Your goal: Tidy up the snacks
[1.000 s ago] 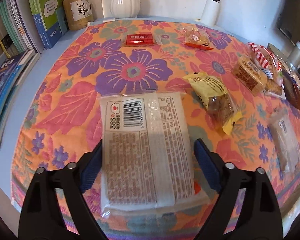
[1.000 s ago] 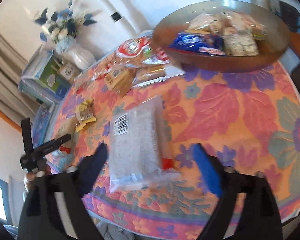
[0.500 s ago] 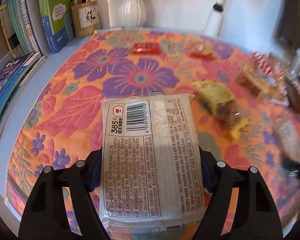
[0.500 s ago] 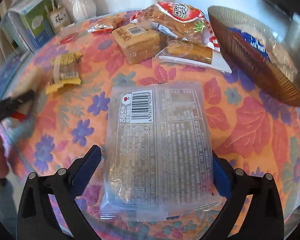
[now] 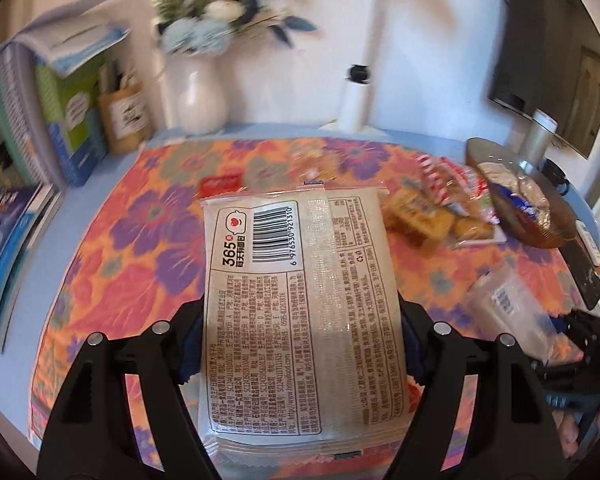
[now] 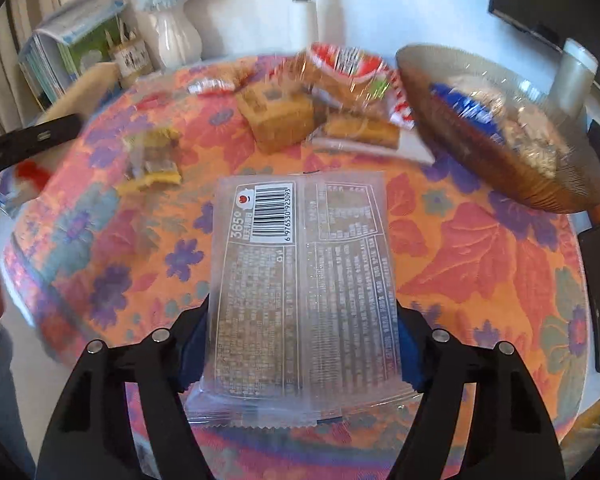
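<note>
Floral cloth point(image 5: 132, 240) covers the desk point(image 5: 100, 168), with books, a vase and a lamp post along the white wall behind. Each gripper carries one flat printed packet: the left gripper point(image 5: 300, 340) has its jaws closed on the sides of a white packet point(image 5: 296, 280), and the right gripper point(image 6: 300, 348) has its jaws closed on the sides of a clear packet point(image 6: 304, 280). Both packets stick out toward 12 o'clock from the jaws, label side up, and seem lifted off the cloth, though blur makes that hard to judge. The step in hand looks like carrying both to the bowl point(image 6: 500, 152), which sits at 2 o'clock in the right view and already holds several snacks. Next, each packet must clear the bowl's rim before the jaws open. Other snacks point(image 6: 280, 116) lie loose at 12 o'clock, near the bowl.
</note>
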Tool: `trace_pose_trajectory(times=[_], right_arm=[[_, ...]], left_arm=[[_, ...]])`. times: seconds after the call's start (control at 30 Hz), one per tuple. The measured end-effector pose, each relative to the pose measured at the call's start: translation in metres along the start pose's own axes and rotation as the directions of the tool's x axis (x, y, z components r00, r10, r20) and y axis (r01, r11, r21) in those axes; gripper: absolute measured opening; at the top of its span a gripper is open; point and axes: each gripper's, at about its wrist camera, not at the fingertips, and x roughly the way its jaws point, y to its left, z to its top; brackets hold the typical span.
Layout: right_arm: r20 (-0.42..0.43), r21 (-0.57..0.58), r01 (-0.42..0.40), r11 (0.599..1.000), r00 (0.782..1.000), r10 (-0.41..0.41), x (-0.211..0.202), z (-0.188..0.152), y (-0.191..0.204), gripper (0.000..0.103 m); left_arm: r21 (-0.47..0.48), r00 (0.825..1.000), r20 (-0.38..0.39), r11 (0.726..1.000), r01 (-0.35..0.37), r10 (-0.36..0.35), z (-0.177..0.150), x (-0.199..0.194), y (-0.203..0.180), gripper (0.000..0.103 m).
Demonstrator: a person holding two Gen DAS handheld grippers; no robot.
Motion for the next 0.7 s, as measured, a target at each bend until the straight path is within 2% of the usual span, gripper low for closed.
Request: trace_pose_trajectory(times=[0.13,0.23,0.33,0.43,0.57,0.7], right_arm=[[0.097,0.046,-0.031,0.998,0.995,0.027,-0.044,0.011,-0.026,0.073],[0.159,0.091,-0.025,0.996,0.987,0.01,-0.067,0.027,-0.051,0.073],[0.209,0.17,-0.005,0.985,0.977,-0.031,-0.083,0.051,-0.096,0.073],[0.228,0.258,0.033,0.966,0.969,-0.094,-0.087,0.07,-0.138,0.073],[0.219,0.361,0.018,0.933,0.97,-0.103,-0.075,0.093,-0.187,0.073],[0.209,0.432,0.001,0.902,0.973,-0.101,-0.055,0.118,-0.223,0.073]], left_arm=[[0.018,0.995,-0.005,0.994,0.105,-0.105,0.034,0.001,-0.032,0.075],[0.071,0.986,-0.003,0.983,0.166,-0.167,0.063,0.002,-0.068,0.075],[0.111,0.969,-0.017,0.963,0.246,-0.246,0.094,0.012,-0.113,0.075],[0.131,0.959,-0.039,0.95,0.284,-0.282,0.117,0.032,-0.156,0.075],[0.13,0.936,-0.091,0.927,0.351,-0.341,0.139,0.068,-0.204,0.075],[0.134,0.925,-0.118,0.917,0.376,-0.362,0.153,0.097,-0.239,0.075]])
